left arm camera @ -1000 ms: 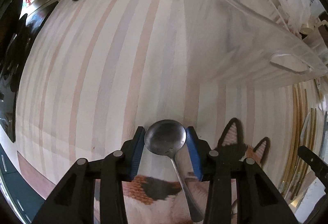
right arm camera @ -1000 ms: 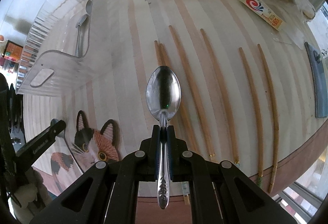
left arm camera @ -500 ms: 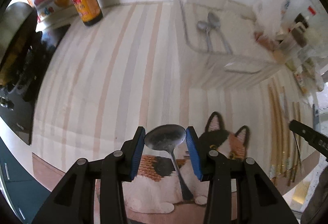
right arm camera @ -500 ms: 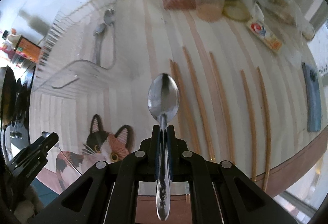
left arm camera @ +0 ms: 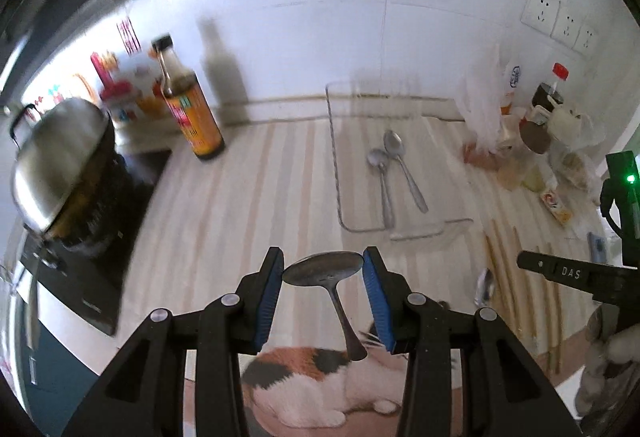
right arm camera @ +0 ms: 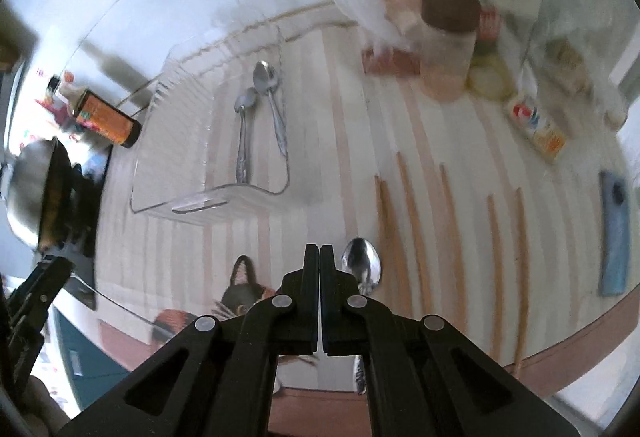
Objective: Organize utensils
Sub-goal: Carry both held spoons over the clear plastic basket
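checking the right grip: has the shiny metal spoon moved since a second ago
Yes. The shiny metal spoon has left the shut right gripper and sits right of it, just left of the wooden chopsticks.

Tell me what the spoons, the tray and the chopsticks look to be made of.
Spoons: polished metal, probably stainless steel; grey with mirror-like glare.
Tray: clear, glossy plastic, perhaps acrylic; the striped cloth shows through its ribbed walls.
Chopsticks: matte tan sticks, likely bamboo or wood; blur hides any grain.

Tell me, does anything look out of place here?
Yes: the right gripper's jaws are shut on nothing, with a loose spoon beside them, outside the clear tray where two spoons lie. The left gripper grips its own spoon by the bowl.
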A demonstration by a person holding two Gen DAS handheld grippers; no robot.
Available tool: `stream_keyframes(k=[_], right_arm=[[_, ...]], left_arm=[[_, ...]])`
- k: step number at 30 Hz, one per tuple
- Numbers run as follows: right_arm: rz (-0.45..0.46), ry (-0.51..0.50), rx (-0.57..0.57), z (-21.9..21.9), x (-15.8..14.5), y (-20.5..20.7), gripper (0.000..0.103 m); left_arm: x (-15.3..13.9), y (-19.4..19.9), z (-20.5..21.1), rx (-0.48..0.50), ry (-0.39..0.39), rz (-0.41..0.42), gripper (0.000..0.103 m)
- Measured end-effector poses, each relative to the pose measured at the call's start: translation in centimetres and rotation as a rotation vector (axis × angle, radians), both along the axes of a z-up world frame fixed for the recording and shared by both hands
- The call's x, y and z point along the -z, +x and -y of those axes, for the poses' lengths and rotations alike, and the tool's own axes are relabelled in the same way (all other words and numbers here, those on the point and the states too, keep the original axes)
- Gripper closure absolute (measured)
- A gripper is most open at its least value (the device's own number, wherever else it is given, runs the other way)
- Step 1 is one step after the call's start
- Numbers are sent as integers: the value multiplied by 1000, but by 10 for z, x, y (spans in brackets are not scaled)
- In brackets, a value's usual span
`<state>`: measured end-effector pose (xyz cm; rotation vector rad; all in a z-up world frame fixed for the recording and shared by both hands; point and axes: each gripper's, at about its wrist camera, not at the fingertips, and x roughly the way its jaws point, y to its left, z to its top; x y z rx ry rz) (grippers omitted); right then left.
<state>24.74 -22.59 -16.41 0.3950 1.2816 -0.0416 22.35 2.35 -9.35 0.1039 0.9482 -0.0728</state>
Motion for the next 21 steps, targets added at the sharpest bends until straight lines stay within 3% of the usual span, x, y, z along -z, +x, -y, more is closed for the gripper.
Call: stream_keyframes(k=[2,4,11,15,16,18,19,21], right_arm=[[-38,8,-1,4,12,2,83],[-83,16,3,6,27,4,76],[-210,-48,-44,-12,78,6,76],[-281,-164,-97,-30,102,4,77],[-254,-213,-118,-36,101,3,86],[-233,-274,-156,-47,100,2,87],[-228,-280,-164,-50,101,2,94],[-210,-280,-165,-52,99,1,97]], left_arm=[[3,1,2,-14,7,5,66],[10,3,2,-31,14,3,66],[21,8,-6,-79,14,-19,66],[23,9,-8,-95,24,-22,66],[24,9,-9,-99,24,-24,66],[25,8,-10,-105,21,-27,66],[25,8,-10,-107,19,-29,66],[25,7,-9,-108,17,-31,66]])
